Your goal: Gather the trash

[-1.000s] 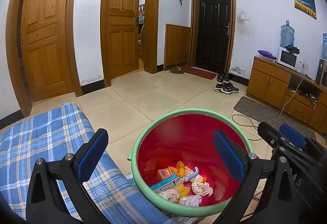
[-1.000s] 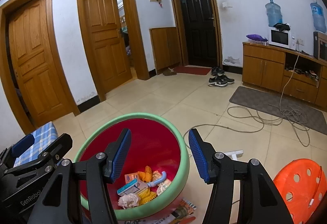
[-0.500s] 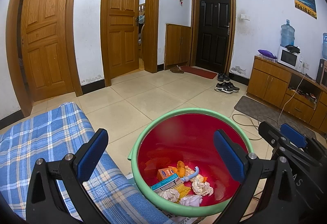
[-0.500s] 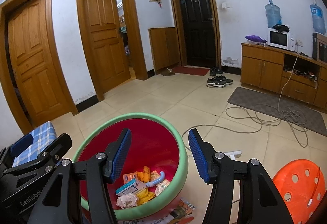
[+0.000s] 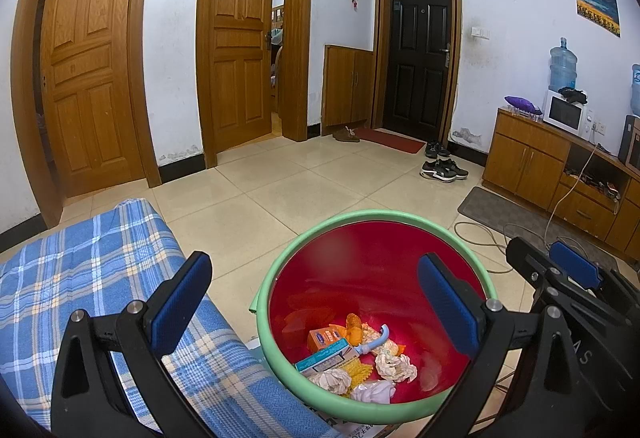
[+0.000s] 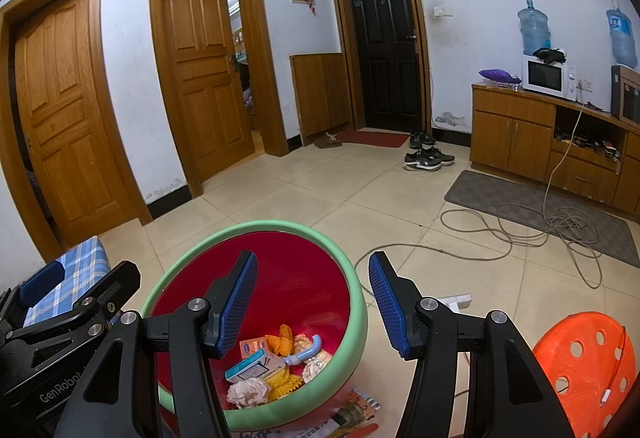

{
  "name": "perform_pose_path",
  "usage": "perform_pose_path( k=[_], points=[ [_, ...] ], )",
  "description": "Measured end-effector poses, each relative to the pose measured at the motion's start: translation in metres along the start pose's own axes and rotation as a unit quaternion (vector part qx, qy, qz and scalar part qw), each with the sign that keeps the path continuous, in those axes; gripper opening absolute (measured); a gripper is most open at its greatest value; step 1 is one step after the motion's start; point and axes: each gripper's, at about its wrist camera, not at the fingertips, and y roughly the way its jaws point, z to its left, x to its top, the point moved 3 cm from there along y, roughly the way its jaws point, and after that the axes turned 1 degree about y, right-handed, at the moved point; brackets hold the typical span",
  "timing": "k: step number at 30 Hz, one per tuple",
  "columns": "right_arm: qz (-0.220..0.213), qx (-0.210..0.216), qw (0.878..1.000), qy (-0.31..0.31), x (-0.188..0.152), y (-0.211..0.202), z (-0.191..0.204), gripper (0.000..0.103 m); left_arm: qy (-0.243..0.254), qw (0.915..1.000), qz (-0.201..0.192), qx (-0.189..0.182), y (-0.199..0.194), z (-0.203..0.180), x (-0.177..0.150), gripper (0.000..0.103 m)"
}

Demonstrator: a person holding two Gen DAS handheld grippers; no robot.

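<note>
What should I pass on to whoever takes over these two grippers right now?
Left gripper: open, empty, above the bin.
Right gripper: open, empty, over the bin's rim.
Red bin with green rim: on the floor beside the plaid cushion.
Done: crumpled tissues, small boxes and wrappers lie in the bin.
Left: printed paper lies on the floor under the bin's edge, possibly trash.

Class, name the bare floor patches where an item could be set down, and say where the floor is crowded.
Free: the tiles between the red bin and the wooden doors, and those stretching toward the red doormat. Crowded: the cable looping beside the grey mat, the shoes near the black door, and the orange stool.
</note>
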Motion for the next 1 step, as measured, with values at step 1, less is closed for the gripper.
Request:
perform_pose_path(
  k=[1],
  points=[
    [0.000,0.000,1.000,0.000,0.0002,0.0001,-0.0003,0.060,0.000,1.0000,0.000,0.001,0.0002,-0.0001,0.0002,0.101]
  ],
)
